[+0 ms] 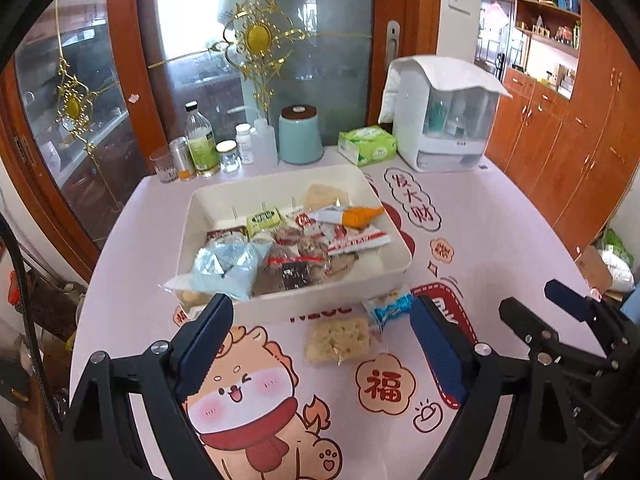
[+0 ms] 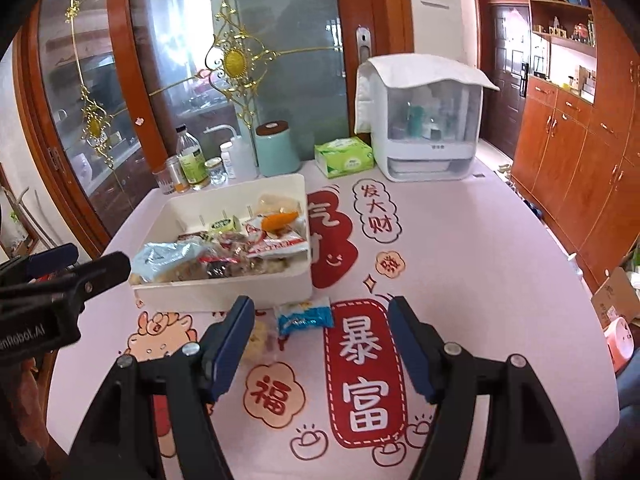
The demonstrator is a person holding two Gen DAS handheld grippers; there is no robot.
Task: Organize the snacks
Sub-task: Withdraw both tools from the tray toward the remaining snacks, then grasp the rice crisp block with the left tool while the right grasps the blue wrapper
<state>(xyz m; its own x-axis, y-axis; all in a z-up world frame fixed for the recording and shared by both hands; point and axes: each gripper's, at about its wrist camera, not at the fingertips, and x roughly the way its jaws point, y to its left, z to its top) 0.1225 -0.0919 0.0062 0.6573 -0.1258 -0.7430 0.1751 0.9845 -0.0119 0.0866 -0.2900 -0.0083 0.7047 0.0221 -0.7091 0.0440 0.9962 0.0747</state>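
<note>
A white rectangular tray (image 1: 400,276) holds several wrapped snacks; it also shows in the right wrist view (image 2: 224,294). In front of it on the table lie a blue-and-white snack packet (image 1: 390,307) (image 2: 305,315) and a pale puffed-rice bar in clear wrap (image 1: 338,338) (image 2: 256,340). My left gripper (image 1: 322,320) is open and empty, its fingers either side of the rice bar, just short of the tray. My right gripper (image 2: 320,312) is open and empty, with the blue packet between its fingertips. Each gripper shows in the other's view (image 1: 568,308) (image 2: 80,268).
Along the table's far edge stand bottles and jars (image 1: 202,148), a teal canister (image 1: 300,134), a green tissue pack (image 1: 367,145) and a white covered organiser (image 1: 444,116). Glass doors stand behind, and wooden cabinets (image 2: 580,168) to the right. The tablecloth (image 2: 480,280) is pink and printed.
</note>
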